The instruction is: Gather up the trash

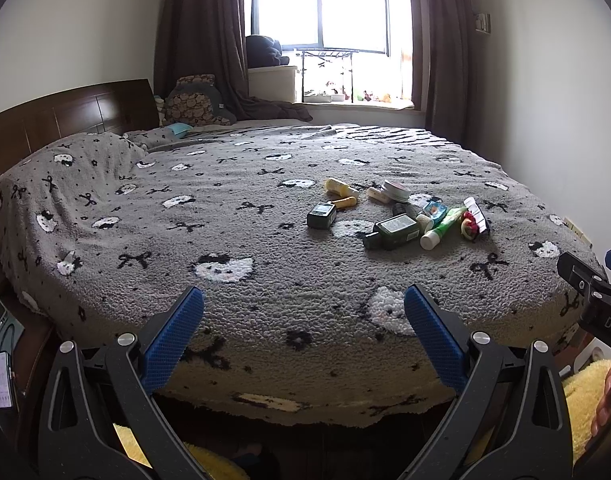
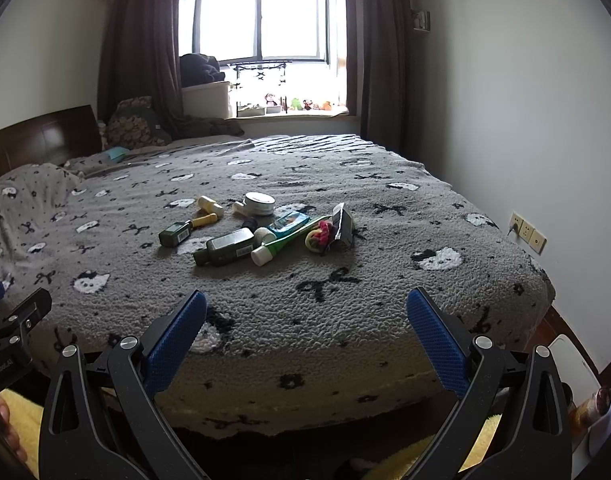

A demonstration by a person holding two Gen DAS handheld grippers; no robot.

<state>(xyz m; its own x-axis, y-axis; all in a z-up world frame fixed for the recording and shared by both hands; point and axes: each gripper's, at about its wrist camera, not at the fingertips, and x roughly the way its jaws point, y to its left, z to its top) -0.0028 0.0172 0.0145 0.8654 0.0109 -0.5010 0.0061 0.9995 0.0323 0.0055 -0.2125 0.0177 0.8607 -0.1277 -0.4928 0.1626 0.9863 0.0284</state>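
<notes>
The left gripper point(image 1: 304, 326), blue-padded fingers spread wide and holding nothing, hangs at the foot edge of a bed, its jaws framing only the grey blanket point(image 1: 233, 240) patterned with white cat faces and black bows. Beside it the right gripper point(image 2: 306, 330) is likewise splayed and empty, poised over the same edge. Well ahead of both, toward the middle of the blanket, lies a loose heap of discarded toiletries: a dark green bottle point(image 2: 225, 246) on its side, a smaller green bottle point(image 2: 175, 234) apart to its left, a green tube with a white cap point(image 2: 281, 245) touching the larger bottle, a round white tin point(image 2: 259, 203), a yellow-capped container point(image 2: 210, 205) and a crumpled wrapper with red and yellow scraps point(image 2: 333, 230). Behind the heap, a dark wooden headboard point(image 1: 65, 114) runs along the left, and brown curtains point(image 1: 203, 36) flank a bright window point(image 1: 321, 8).
</notes>
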